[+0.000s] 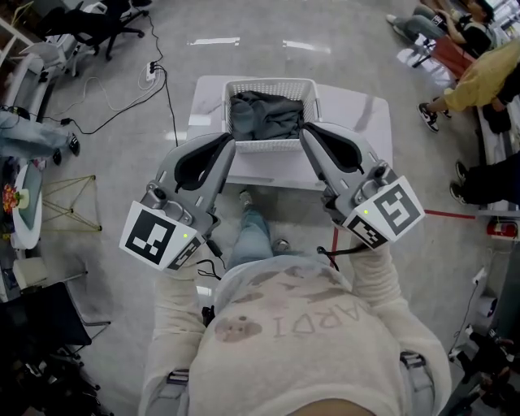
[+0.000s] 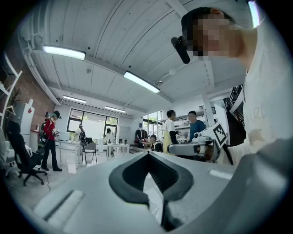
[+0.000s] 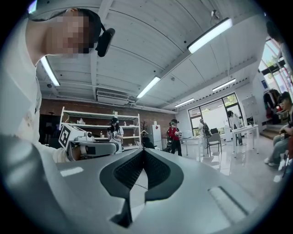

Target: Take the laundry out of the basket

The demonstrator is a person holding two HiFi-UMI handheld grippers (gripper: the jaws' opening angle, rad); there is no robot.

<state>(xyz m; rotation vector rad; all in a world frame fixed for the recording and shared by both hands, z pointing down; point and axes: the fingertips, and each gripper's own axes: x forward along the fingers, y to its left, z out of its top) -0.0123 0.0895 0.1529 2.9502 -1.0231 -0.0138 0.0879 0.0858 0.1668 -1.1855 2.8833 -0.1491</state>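
A white slatted laundry basket (image 1: pixel 269 84) stands on a small white table (image 1: pixel 357 114) in front of me, holding crumpled dark grey laundry (image 1: pixel 264 115). My left gripper (image 1: pixel 231 145) hangs at the basket's near left corner, my right gripper (image 1: pixel 305 132) at its near right corner. Both sit just outside the rim and touch no cloth. In the left gripper view the jaws of the left gripper (image 2: pixel 147 154) meet at the tip, shut and empty. The right gripper (image 3: pixel 143 151) is likewise shut on nothing. Neither gripper view shows the basket.
Black cables and a power strip (image 1: pixel 151 71) trail over the grey floor at left, near an office chair (image 1: pixel 97 24). Seated people (image 1: pixel 471 65) line the right side, with a red floor line (image 1: pixel 447 214) below them. My legs stand against the table's near edge.
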